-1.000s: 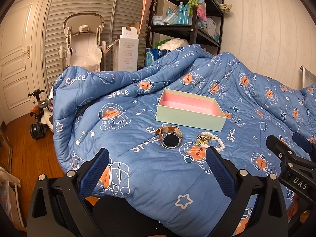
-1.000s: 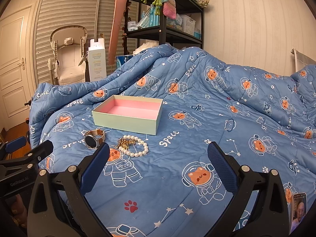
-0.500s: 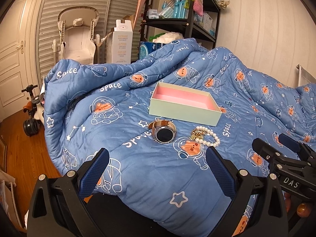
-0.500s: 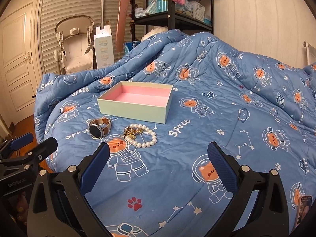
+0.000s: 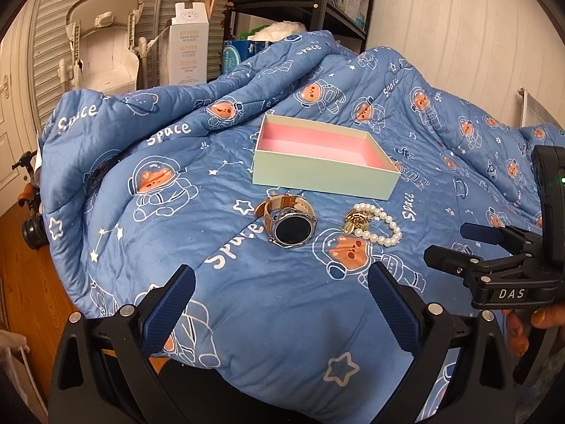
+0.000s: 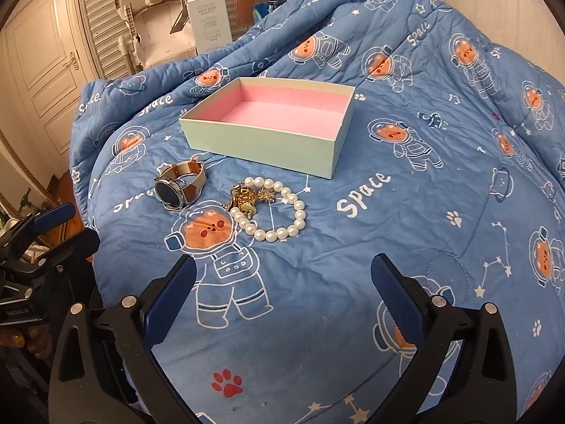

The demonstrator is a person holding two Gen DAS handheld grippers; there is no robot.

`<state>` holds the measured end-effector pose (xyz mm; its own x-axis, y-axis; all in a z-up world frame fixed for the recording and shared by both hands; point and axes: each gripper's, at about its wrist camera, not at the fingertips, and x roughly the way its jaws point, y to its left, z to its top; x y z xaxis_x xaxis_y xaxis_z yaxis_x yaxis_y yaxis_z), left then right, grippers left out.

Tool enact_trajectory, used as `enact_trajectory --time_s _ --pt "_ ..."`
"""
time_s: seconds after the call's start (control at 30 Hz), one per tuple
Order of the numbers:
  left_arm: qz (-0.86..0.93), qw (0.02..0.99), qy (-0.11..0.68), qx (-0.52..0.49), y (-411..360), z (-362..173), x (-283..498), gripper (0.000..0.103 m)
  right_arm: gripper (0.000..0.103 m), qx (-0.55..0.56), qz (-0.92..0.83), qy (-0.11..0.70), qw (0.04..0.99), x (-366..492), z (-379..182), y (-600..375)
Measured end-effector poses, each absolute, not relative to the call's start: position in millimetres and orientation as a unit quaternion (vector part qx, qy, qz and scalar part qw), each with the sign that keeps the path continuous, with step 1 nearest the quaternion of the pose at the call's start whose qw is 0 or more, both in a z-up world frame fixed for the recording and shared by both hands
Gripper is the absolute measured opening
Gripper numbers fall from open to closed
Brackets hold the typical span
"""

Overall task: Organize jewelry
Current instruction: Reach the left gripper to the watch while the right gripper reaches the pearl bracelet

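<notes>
A mint-green box (image 5: 321,176) with a pink lining sits open and empty on the blue quilt; it also shows in the right wrist view (image 6: 261,141). In front of it lie a round watch (image 5: 291,224) with a brown strap and a pearl bracelet (image 5: 379,226) with a gold charm. Both show in the right wrist view too, the watch (image 6: 178,187) and the bracelet (image 6: 279,215). My left gripper (image 5: 280,305) is open and empty, just short of the watch. My right gripper (image 6: 282,296) is open and empty, just short of the bracelet.
The blue space-print quilt (image 5: 247,300) covers the bed and drops off at the left to a wooden floor (image 5: 24,282). A white baby chair (image 5: 102,46), a tall white carton (image 5: 187,46) and a black shelf (image 5: 303,0) stand behind the bed.
Both grippers have moved forward and lower toward the bed. The watch, bracelet and box appear larger and closer. Both stay open; nothing on the quilt has moved.
</notes>
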<state>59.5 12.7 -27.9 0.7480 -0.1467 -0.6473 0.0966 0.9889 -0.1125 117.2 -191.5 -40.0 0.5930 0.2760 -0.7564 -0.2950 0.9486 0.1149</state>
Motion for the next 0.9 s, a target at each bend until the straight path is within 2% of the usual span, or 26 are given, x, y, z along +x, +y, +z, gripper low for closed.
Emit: enact_trajectory --time_s 0.13,0.2,0.37,0.5,0.63,0.9 --pt "-0.072 0.929 0.361 -0.027 12.0 -30.4 75.7 0.095 0.098 -0.020 0.181 0.436 0.881 132.6 -47.6 -187.0" --pt "-0.075 0.927 0.368 -0.016 8.8 -33.0 84.2 0.091 0.097 -0.035 0.185 0.441 0.878 140.4 -52.8 -183.0" --pt "-0.079 0.917 0.390 -0.014 7.5 -41.4 106.5 0.082 0.086 -0.051 0.201 0.451 0.868 156.8 -59.0 -181.3" --pt "-0.083 0.913 0.397 -0.041 13.0 -41.7 117.4 0.081 0.076 -0.023 0.202 0.458 0.866 168.0 -57.5 -191.2" --pt "-0.087 0.911 0.397 -0.066 16.7 -37.0 126.6 0.078 0.061 -0.008 0.198 0.472 0.859 180.6 -60.5 -195.9" --pt "-0.080 0.904 0.419 -0.032 -1.4 -50.9 145.7 0.078 0.060 -0.012 0.213 0.486 0.848 188.0 -67.8 -185.3"
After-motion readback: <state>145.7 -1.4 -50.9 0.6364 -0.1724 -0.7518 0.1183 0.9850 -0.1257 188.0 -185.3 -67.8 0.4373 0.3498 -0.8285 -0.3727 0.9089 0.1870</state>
